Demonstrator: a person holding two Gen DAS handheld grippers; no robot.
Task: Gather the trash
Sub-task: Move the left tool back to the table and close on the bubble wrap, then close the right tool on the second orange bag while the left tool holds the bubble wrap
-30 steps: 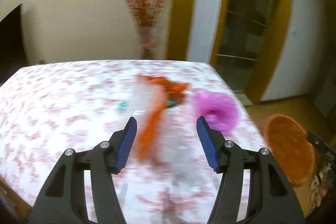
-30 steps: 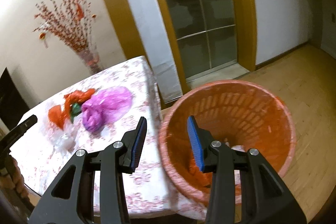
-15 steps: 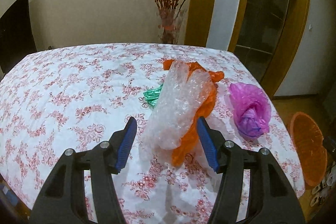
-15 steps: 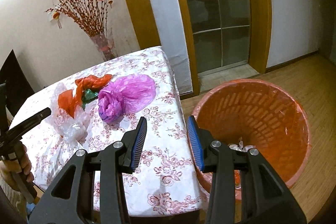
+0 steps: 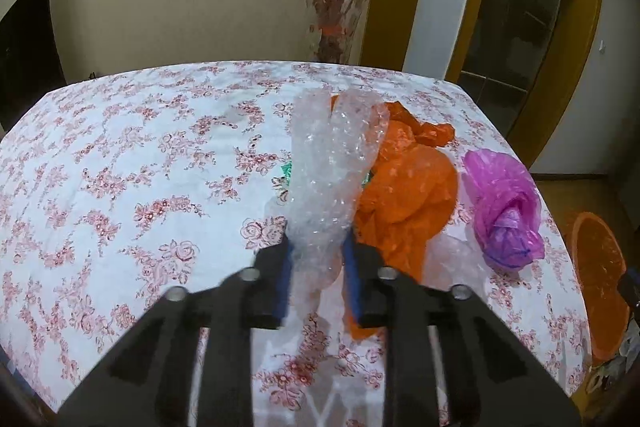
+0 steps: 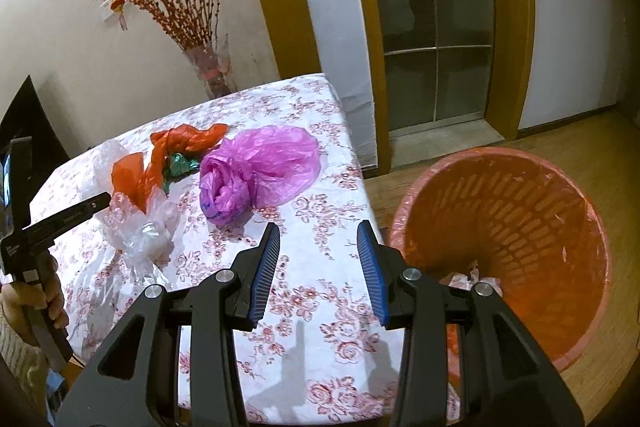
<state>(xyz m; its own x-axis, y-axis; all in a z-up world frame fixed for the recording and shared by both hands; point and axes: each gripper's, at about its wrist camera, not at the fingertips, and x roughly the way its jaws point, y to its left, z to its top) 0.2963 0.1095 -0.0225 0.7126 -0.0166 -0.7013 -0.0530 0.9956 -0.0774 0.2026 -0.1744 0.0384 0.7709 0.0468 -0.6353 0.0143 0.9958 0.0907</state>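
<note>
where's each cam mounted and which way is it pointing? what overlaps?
Left wrist: on the left claw, facing across the table toward the vase; its own fingers, pinching the bubble wrap, show.
Right wrist: on the right claw, above the table's edge, facing the door and bin; its spread fingers show, plus the left hand.
Shared: bubble wrap, orange bag, purple bag, vase, bin.
</note>
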